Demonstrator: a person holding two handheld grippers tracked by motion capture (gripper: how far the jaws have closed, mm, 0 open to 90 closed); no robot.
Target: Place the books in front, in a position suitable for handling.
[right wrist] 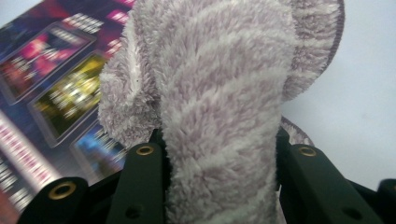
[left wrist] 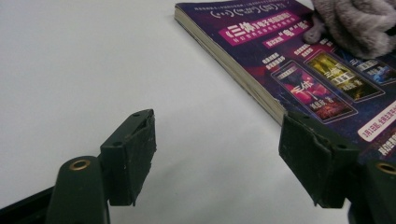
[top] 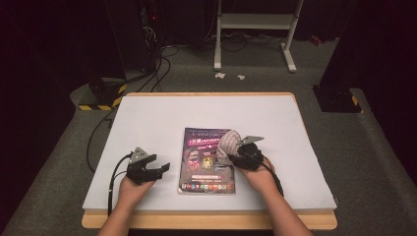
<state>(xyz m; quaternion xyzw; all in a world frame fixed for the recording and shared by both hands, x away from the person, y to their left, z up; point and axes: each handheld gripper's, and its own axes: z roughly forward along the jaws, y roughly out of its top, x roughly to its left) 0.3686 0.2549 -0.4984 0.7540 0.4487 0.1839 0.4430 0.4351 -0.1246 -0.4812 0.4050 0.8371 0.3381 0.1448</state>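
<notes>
The left claw (top: 160, 168) rests on the white tabletop (top: 147, 123) with its jaws wide and bare. Just beside it lies a purple book (top: 206, 162). The right claw (top: 231, 156) squeezes a fluffy cloth (top: 227, 143) — pressed on the book's right side.

Looking along your left gripper (left wrist: 217, 158), you saw its two black jaws standing wide apart with only bare white bench (left wrist: 93, 60) between them. A thick paperback book (left wrist: 299, 70) with a purple cover lay flat ahead, its page edge running down to just beside the right-hand jaw. A grey fluffy cloth (left wrist: 357, 23) rested on the book's far end.
</notes>
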